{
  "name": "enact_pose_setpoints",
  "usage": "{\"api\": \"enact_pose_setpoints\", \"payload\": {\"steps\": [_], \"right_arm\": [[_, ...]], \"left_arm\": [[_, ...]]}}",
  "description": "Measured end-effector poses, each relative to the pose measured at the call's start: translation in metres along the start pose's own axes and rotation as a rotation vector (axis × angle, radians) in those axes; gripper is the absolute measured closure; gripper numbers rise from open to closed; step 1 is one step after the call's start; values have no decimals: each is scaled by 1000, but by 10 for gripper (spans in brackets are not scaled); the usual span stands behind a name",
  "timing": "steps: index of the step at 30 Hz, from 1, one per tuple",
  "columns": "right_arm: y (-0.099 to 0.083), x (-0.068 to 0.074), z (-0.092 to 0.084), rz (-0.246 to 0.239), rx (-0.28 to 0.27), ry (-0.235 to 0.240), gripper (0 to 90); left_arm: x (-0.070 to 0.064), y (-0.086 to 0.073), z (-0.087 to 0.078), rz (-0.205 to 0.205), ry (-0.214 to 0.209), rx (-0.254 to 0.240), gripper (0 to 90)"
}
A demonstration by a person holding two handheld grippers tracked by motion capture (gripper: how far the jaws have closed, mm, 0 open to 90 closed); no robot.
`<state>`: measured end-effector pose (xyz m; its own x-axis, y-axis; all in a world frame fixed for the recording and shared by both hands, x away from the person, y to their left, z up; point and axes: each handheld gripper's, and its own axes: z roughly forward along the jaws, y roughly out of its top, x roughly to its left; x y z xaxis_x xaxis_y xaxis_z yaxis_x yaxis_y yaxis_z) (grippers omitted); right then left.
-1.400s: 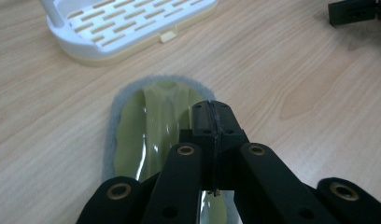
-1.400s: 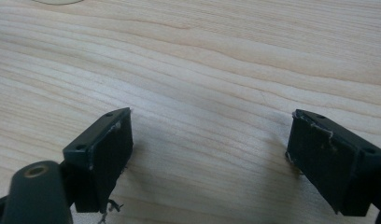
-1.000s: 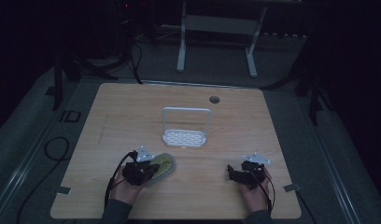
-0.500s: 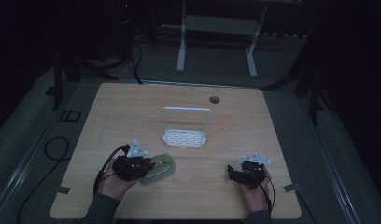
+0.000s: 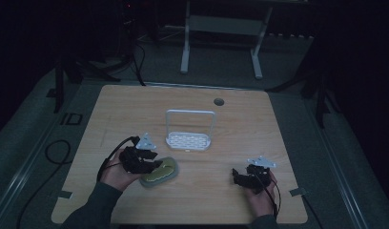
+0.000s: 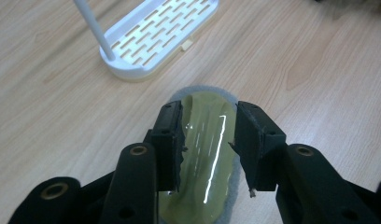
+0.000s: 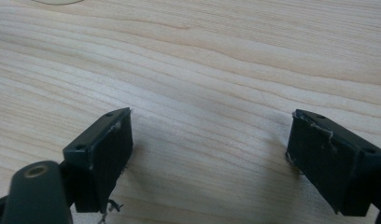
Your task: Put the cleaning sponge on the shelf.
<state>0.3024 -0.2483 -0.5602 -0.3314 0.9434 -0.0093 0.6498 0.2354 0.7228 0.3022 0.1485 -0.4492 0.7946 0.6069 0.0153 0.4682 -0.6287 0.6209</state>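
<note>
Over the last second the left gripper (image 5: 152,165) drew back toward the person's side of the table and a little to the left. A second ago it lay forward over the green sponge (image 5: 160,171), covering much of it; by now more of the sponge's glossy top showed beyond the jaws. The left hand (image 5: 117,170) and forearm swung with it, so the sleeve came in at a steeper slant from the lower left. The sponge itself shifted slightly, its near end turned a bit toward the gripper. In the left gripper view its jaws stood on either side of the sponge.
</note>
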Motion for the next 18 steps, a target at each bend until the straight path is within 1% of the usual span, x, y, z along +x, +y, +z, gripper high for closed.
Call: {"api": "enact_pose_setpoints", "payload": {"steps": [4,9,11,16,17,18], "right_arm": [[0,0,0,2,0,0,139],[0,0,0,2,0,0,140],[0,0,0,2,0,0,140],[0,0,0,1,0,0,140],[0,0,0,0,-1,0,140],[0,0,0,-1,-2,-1,140]], "left_arm": [[4,6,1,33,-21,15,591],[8,12,3,62,-40,36,573],[10,14,5,66,-39,55,575],[14,19,10,83,-60,91,577],[16,20,11,87,-68,109,577],[17,21,13,82,-73,118,577]]}}
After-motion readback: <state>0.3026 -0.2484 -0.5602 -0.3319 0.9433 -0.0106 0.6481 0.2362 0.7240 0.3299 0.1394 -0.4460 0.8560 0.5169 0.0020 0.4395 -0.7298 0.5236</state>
